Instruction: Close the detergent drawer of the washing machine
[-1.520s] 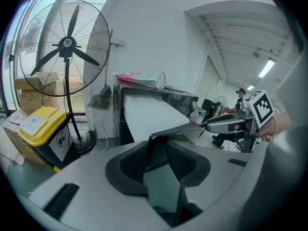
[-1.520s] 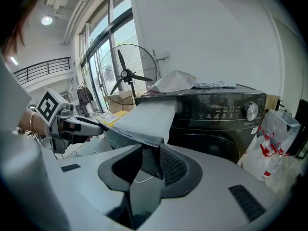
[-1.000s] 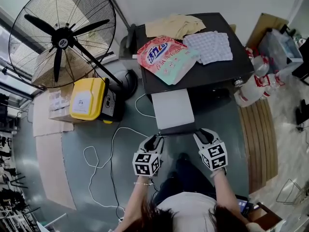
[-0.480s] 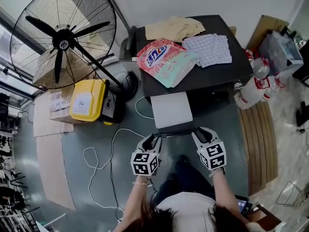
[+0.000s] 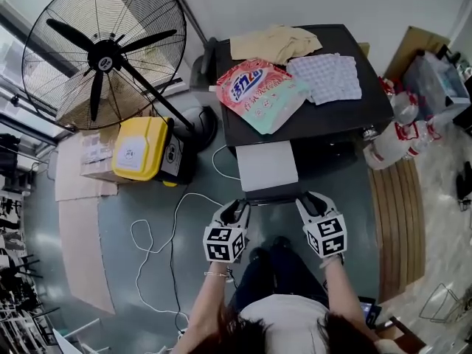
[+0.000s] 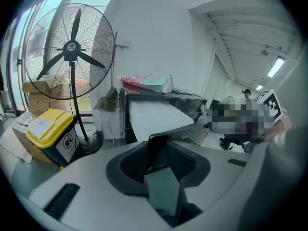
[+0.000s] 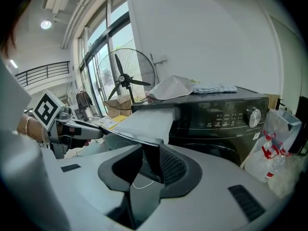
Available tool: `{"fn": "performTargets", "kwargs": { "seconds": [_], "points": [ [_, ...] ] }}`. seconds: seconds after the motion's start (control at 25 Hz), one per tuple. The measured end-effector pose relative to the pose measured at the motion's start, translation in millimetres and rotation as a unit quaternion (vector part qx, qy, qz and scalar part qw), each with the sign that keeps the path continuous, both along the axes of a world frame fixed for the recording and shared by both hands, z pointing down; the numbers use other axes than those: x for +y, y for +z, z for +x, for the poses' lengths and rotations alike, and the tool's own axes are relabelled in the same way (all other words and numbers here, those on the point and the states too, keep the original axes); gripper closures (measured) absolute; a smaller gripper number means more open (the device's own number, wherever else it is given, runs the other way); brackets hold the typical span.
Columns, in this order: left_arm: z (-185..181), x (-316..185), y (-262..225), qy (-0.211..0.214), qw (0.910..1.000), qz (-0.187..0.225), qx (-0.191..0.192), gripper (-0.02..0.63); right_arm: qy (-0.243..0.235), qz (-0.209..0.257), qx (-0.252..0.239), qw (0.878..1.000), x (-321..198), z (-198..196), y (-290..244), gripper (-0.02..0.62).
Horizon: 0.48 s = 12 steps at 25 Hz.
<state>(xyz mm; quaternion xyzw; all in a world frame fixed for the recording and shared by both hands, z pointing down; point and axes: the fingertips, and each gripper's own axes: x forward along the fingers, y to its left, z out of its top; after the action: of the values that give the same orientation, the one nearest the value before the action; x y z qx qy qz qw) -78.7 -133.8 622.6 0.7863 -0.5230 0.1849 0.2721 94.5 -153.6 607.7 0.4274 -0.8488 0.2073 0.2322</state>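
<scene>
Detergent drawer (image 5: 267, 165) open, pulled far out of the washing machine (image 5: 343, 116) and not pushed in. Drawer has a flat white top and a dark front panel (image 5: 271, 195) at its near end; it lies level and sticks straight out from the left of the machine's upper front. Washing machine is a black front-loader with a flat dark top. Its glossy control panel (image 7: 226, 118) runs right of the drawer, with a round silver knob (image 7: 253, 114) at the far right — dark curved door (image 7: 217, 149) below, only partly seen.
</scene>
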Motion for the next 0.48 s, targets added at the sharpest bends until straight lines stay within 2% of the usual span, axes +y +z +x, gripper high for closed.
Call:
{"fn": "performTargets", "kwargs": {
  "seconds": [0.48],
  "points": [
    [-6,-23,-1,0.009,0.9999,0.004,0.001,0.476,0.018,0.002,-0.003,1.000,-23,-6,-2,0.462]
  ]
}}
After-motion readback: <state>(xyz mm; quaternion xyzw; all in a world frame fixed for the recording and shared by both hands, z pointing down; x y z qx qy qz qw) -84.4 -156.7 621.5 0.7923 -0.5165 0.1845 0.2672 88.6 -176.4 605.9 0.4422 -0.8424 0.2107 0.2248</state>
